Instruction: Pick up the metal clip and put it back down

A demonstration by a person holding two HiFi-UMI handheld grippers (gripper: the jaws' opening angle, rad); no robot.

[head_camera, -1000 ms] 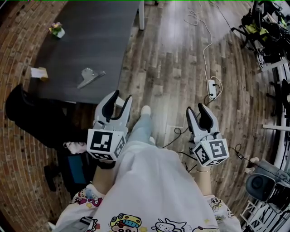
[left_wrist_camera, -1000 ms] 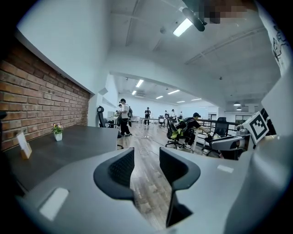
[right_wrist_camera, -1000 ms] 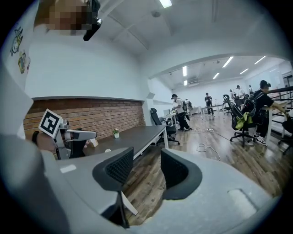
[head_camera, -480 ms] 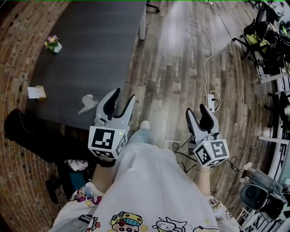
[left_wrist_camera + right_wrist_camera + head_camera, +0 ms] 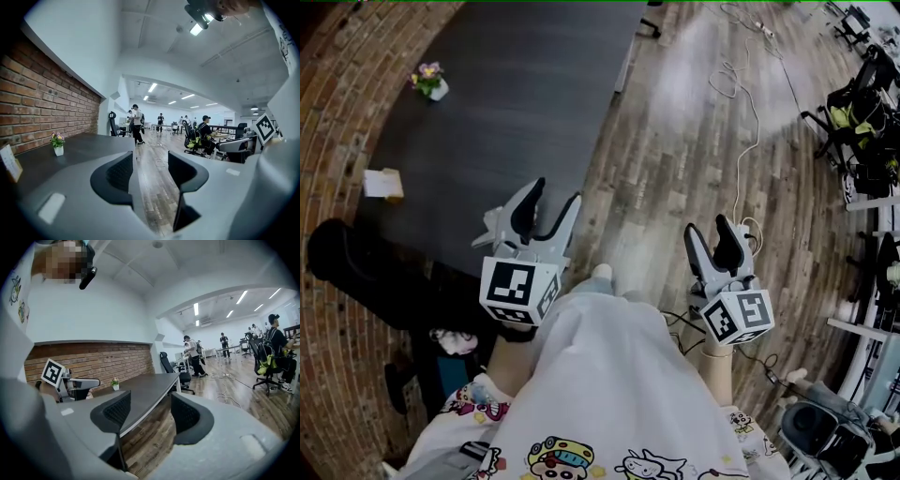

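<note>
The metal clip [image 5: 487, 229] lies near the front edge of the dark table [image 5: 516, 94], and only its left part shows beside the left fingers. My left gripper [image 5: 555, 197] hovers over that table edge, just right of the clip and not touching it. Its jaws have just been opening and stand open with nothing between them [image 5: 150, 161]. My right gripper [image 5: 709, 228] hangs over the wooden floor, well right of the table. Its jaws have also just been opening and stand open and empty [image 5: 150, 401]. The clip is in neither gripper view.
A small flower pot [image 5: 431, 82] and a paper card [image 5: 382, 183] stand at the table's left side. A black chair [image 5: 347, 258] sits by the brick wall. A white cable [image 5: 741, 122] runs across the floor. People and office chairs are far off [image 5: 201, 136].
The table and clip have slid down the head view, nearer to me. The clip, in full view before, is now partly hidden by the left gripper. Both pairs of jaws stand wider.
</note>
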